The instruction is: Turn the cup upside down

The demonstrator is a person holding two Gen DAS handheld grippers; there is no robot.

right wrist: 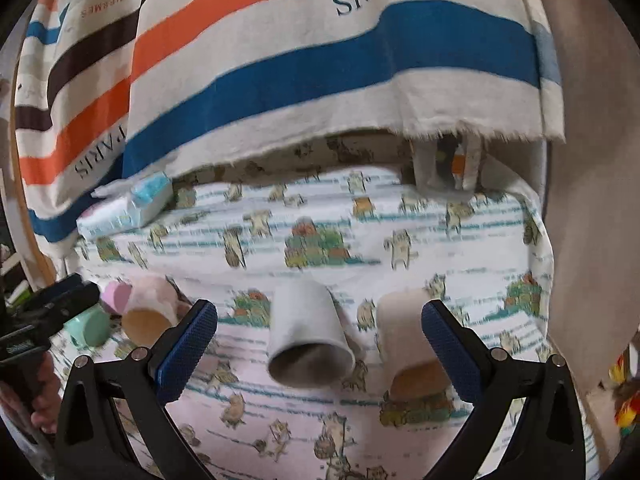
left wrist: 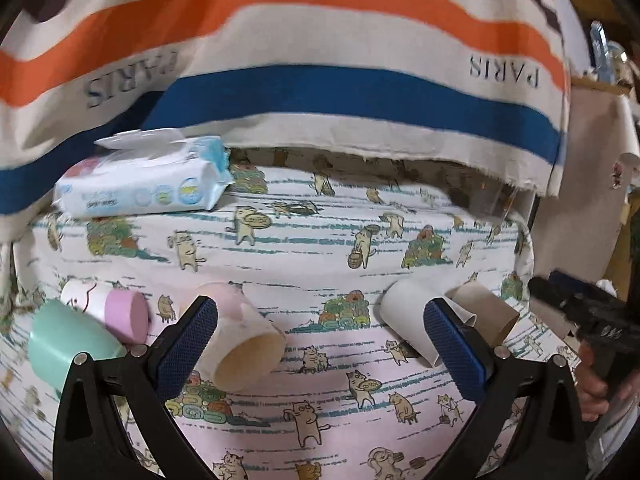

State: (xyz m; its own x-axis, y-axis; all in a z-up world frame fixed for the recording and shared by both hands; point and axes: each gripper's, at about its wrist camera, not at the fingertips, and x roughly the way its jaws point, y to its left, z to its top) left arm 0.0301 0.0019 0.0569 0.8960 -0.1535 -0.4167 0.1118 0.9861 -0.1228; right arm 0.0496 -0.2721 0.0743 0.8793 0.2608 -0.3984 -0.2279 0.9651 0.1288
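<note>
Five cups lie on their sides on a table covered by a cat-print cloth [left wrist: 320, 240].

In the left wrist view, going left to right: a mint green cup [left wrist: 68, 346] sits at the far left edge. Just beside it lies a white cup with a lilac base [left wrist: 112, 308], touching or nearly touching the green one. Next comes a pale pink cup [left wrist: 240, 340], its tan open mouth facing the camera, partly behind the left finger of the left gripper [left wrist: 320, 344]. That gripper's jaws stand wide apart and hold nothing. Behind its right finger lies a white cup [left wrist: 404, 320], and just beyond that a tan cup [left wrist: 488, 312]. At the far right edge is the other gripper's dark body, gripped by a hand [left wrist: 596, 392].

One pack of wet wipes [left wrist: 144, 184] rests at the back left, below one hanging striped cloth [left wrist: 320, 80] printed with "PARIS".

In the blurred right wrist view, the white cup [right wrist: 308, 336] lies between the fingers of the right gripper [right wrist: 320, 344], whose jaws are also wide apart and empty. The tan cup [right wrist: 408, 340] lies by its right finger.
</note>
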